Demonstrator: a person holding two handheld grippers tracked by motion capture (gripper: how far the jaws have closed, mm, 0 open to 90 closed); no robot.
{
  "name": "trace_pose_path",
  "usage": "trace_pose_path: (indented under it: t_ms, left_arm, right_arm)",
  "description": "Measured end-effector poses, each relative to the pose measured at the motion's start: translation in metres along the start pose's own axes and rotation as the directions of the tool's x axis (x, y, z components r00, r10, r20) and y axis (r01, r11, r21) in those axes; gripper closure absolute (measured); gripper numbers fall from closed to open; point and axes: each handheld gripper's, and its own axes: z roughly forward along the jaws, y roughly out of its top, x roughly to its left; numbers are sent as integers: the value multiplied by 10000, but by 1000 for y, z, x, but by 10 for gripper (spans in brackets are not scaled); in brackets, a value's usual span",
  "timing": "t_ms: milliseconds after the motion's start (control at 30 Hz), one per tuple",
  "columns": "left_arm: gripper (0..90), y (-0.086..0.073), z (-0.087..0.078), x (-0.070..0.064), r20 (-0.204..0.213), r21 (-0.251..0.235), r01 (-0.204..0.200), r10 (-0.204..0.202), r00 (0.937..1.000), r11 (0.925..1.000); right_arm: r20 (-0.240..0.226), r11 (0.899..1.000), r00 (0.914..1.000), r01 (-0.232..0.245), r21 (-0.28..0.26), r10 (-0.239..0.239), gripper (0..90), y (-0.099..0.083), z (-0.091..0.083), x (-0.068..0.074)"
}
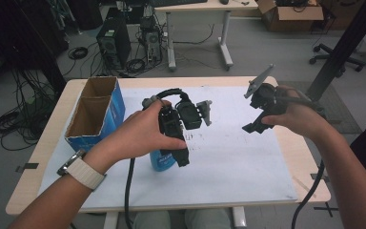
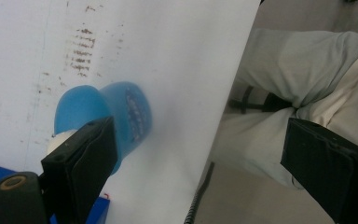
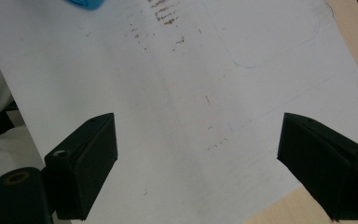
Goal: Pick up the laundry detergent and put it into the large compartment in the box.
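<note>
In the left gripper view the two black jaws stand wide apart, one at the lower left and one at the lower right of the frame, and nothing is between them. Behind the lower-left jaw lies a blue bottle (image 2: 105, 114) on the white sheet (image 2: 168, 56), a little blurred. In the high view the left gripper (image 1: 174, 136) sits in the middle of the frame and points down toward the near edge of the table; the left hand (image 1: 140, 133) wraps it from the left side, fingers over the top, and the forearm with a white watch band (image 1: 83, 171) enters from the lower left. The bottle (image 1: 162, 161) shows just under this gripper, partly hidden by it.

In the right gripper view the jaws are also spread wide, with only the bare sheet (image 3: 191, 93) between them, which carries brown smudges. A small blue piece (image 3: 86, 3) shows at the top edge of that frame; I cannot tell what it is. In the high view the right gripper (image 1: 262, 107) is held above the sheet at the right of centre, tilted, its grey plate (image 1: 259, 80) pointing up. The right hand (image 1: 298, 114) grips it from the right, and the arm enters from the lower right.

An open cardboard box (image 1: 97, 112) with blue sides stands at the left part of the table (image 1: 310, 157), beside the left hand.
</note>
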Motion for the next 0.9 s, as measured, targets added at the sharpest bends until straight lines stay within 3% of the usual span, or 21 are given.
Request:
trace_pose_path:
  t_ms: [467,900]
  left_arm:
    - [106,4,-6,-4,-99,110,329,-328,9994,9994]
    - [63,7,-34,12,-635,-333,1289,-1308,9894,9911]
  right_arm:
    - [-94,9999,10000,29,-135,-31,117,-3,5,-1]
    - [-148,9999,9999,40,-125,-42,117,-3,8,-4]
